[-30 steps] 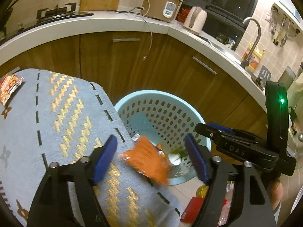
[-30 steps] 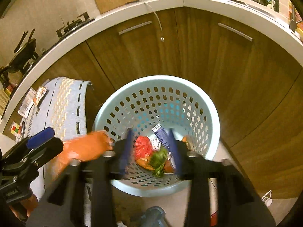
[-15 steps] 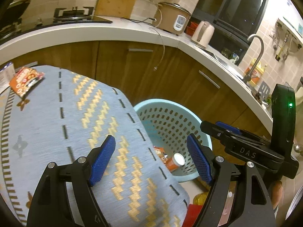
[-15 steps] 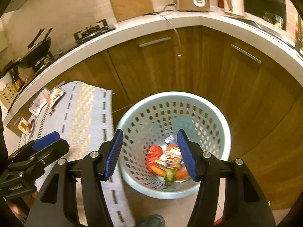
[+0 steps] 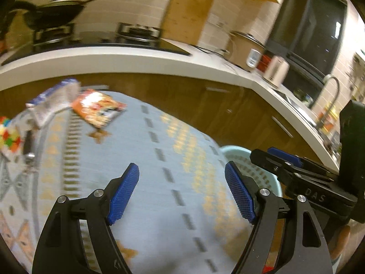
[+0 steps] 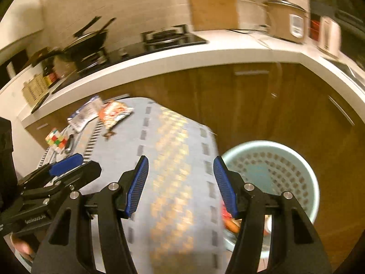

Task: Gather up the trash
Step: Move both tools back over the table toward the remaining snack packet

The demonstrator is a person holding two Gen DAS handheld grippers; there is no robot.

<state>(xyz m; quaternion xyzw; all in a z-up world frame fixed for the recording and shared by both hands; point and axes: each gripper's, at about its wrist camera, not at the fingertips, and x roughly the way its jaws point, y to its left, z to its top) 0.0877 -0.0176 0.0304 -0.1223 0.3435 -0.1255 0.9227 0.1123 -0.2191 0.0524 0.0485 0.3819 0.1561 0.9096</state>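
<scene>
Kitchen cabinets and a white counter are curving round behind a worktop point(image 5: 159, 159) that is wearing a blue patterned cloth; both views are smearing with motion blur.

Far left on the cloth: a cube point(image 6: 56, 139) with coloured squares is sitting near the edge, with a small dark object just beside it, too blurred to identify. Judgement: neither is looking like trash.

Next along: a white-and-blue packet point(image 5: 54, 100) is lying flat at the far end, and an orange wrapper point(image 5: 98, 110) is lying just beside it, possibly touching. Both are lying well apart from the grippers. Judgement: these two are remaining to be collected.

Centre: the left gripper point(image 5: 182, 191) is hovering over bare cloth, jaws spread wide, gripping nothing. The right gripper point(image 6: 181, 186) is hovering likewise, jaws wide apart and empty, straddling the cloth's right edge.

Right: the basket point(image 6: 303, 166), pale blue and perforated, is standing on the floor beside the worktop's right end, below cloth level. Red and orange scraps point(image 6: 230, 222) are showing at its bottom, partly hidden behind the right jaw.

Progress, as judgement: some trash is already sitting in the basket; nothing is in hand; two pieces are still waiting at the far left end. The task is looking past its middle but not finished. Both grippers are facing the remaining pieces, so a reach across the cloth is seeming the likely next step.
</scene>
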